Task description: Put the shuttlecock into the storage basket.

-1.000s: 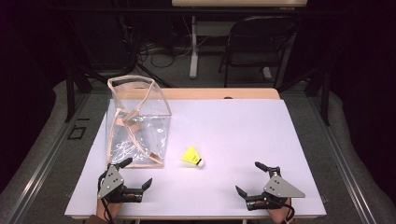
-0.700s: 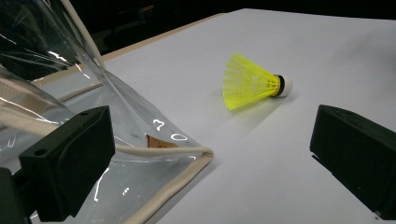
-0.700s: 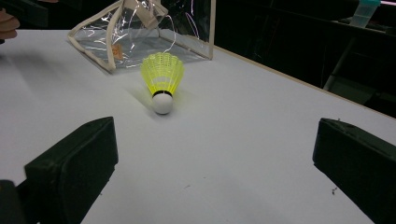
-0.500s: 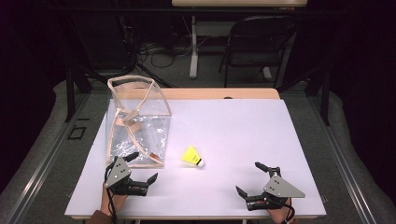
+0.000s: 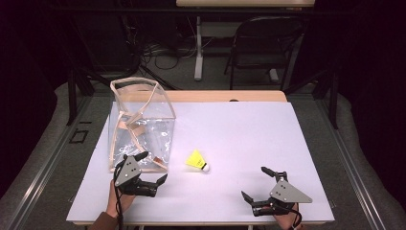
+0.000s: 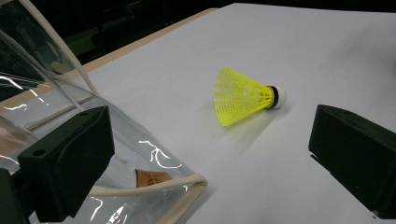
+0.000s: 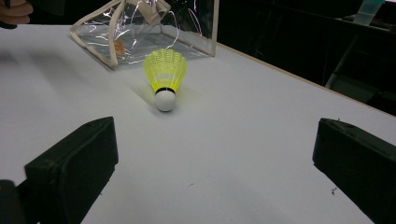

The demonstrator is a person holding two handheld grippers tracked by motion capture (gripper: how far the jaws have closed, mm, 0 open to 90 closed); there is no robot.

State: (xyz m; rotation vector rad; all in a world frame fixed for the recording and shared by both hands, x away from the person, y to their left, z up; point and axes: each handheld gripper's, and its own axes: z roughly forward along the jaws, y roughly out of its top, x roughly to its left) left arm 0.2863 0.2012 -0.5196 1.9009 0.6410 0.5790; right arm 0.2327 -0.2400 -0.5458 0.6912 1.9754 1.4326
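Observation:
A yellow shuttlecock [image 5: 196, 160] with a white cork lies on its side on the white table top [image 5: 239, 129], just right of a clear plastic bag [image 5: 139, 127] with beige trim. My left gripper [image 5: 154, 166] is open at the bag's near right corner, left of the shuttlecock. In the left gripper view the shuttlecock [image 6: 245, 95] lies ahead between the spread jaws, and the bag [image 6: 56, 107] is beside the left jaw. My right gripper [image 5: 253, 182] rests open near the front right edge. Its view faces the shuttlecock [image 7: 164, 74] cork first, with the bag [image 7: 140, 28] behind.
A wooden strip [image 5: 225, 96] runs along the table's far edge. A folding chair [image 5: 261, 43] and cables stand on the dark floor beyond. A hand [image 7: 14, 11] holding the left gripper appears at the top left of the right gripper view.
My left gripper has moved forward and to the right, up to the bag's near corner and closer to the shuttlecock. The right gripper, bag and shuttlecock have stayed put.

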